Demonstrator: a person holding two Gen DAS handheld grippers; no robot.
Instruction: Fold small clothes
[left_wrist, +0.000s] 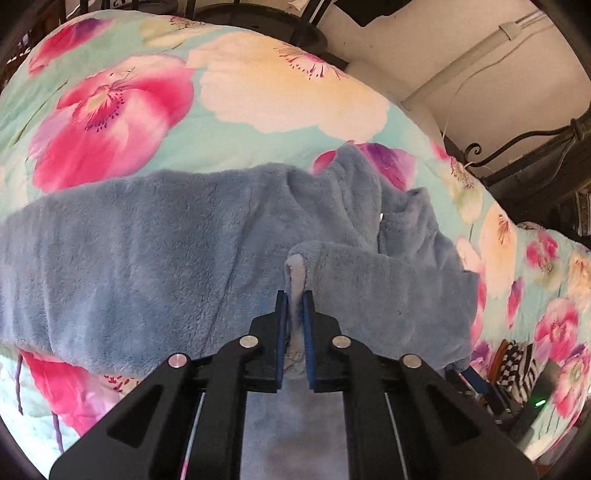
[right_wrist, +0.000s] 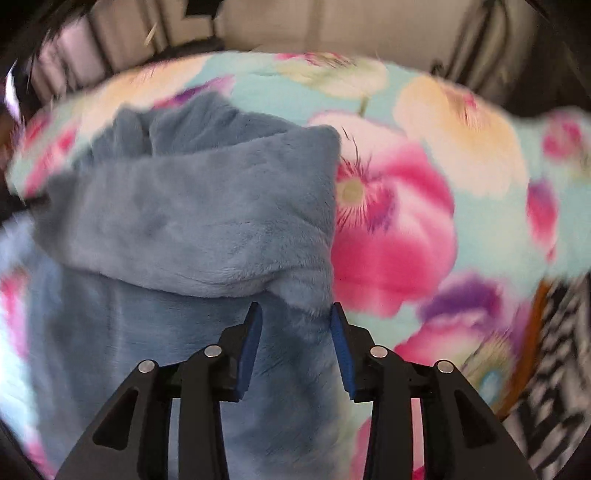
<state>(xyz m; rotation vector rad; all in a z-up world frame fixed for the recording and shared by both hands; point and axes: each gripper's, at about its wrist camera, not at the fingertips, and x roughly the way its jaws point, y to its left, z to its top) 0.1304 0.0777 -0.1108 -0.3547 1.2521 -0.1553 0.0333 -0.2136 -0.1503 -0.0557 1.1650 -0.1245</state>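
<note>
Floral bedding (left_wrist: 258, 122) in turquoise with big pink and cream blossoms covers the bed under both my claws, and a pale wall rises behind it. My left claw (left_wrist: 295, 299) is pressed together on a thin lifted fold of the blue fleece garment (left_wrist: 147, 251), the blue pads (left_wrist: 283, 314) pinching the paler edge of the fabric so that it stands up between them. Just past that pinch, a folded flap of the same fleece lies to the right, and beyond it the rumpled upper part of the garment shows a small white tag or zip pull. Most of the garment stretches flat across the bedding to the left. My right claw (right_wrist: 295, 314) is partly spread, its jaws apart over the garment (right_wrist: 192, 206) near the fabric's right-hand edge; the view is blurred, and I cannot tell whether its pads touch the fleece. Ahead of it a thick folded layer lies over the lower layer, with the flowered cover (right_wrist: 406, 221) just beside it on the right. Farther right, at the bed's edge, sits a black-and-white striped cloth (left_wrist: 517, 365), and a dark scrolled metal bed frame (left_wrist: 535, 155) stands against the wall.
</note>
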